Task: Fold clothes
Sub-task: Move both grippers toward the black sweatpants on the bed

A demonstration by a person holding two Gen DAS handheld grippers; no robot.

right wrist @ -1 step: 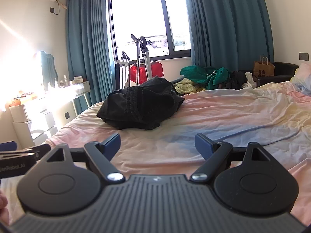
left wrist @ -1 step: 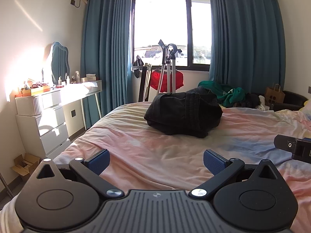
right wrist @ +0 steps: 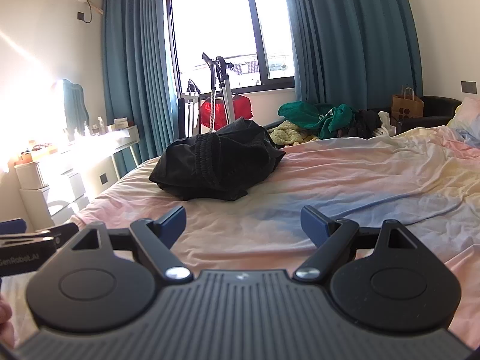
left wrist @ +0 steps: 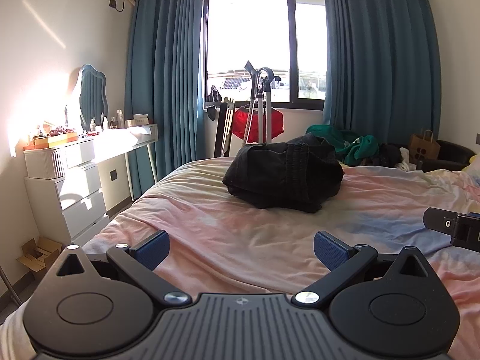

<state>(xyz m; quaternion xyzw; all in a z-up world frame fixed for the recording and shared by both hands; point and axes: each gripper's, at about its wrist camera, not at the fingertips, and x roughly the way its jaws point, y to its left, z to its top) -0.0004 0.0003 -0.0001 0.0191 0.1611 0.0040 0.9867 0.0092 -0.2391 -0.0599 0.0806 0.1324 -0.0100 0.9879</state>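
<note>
Black garment (left wrist: 285,177) sits bunched in a heap on the bed (left wrist: 240,240), toward the far side near the window end, well ahead of both grippers; nothing touching it. L gripper (left wrist: 241,250) has jaws spread wide w/ only sheet showing between the blue pads (left wrist: 151,252), nothing held. R gripper (right wrist: 243,223) likewise spread and empty, pads over bare sheet; its black body pokes in at the right edge of the left view. Garment looks like soft, limp fabric, prob. light to medium weight, w/ a ribbed elastic band (right wrist: 207,156) running over the top of the heap, so likely trousers or shorts, though can't tell for sure while it's crumpled. Judgement: it'll sag and drape the moment it's lifted, no stiffness to rely on, and a single-layer pinch could slip or drag hidden layers along. Best hold is prob. that ribbed band: thicker, grippy, and gives a straight edge to shake the thing flat from, one gripper at each end of it. The bedsheet is loose and wrinkled too, so a low pinch risks catching sheet w/ the cloth. More clothes, green pile (right wrist: 315,117), lie beyond the bed's far edge, apart from the black one. Folding not started yet, by the look of it.
</note>
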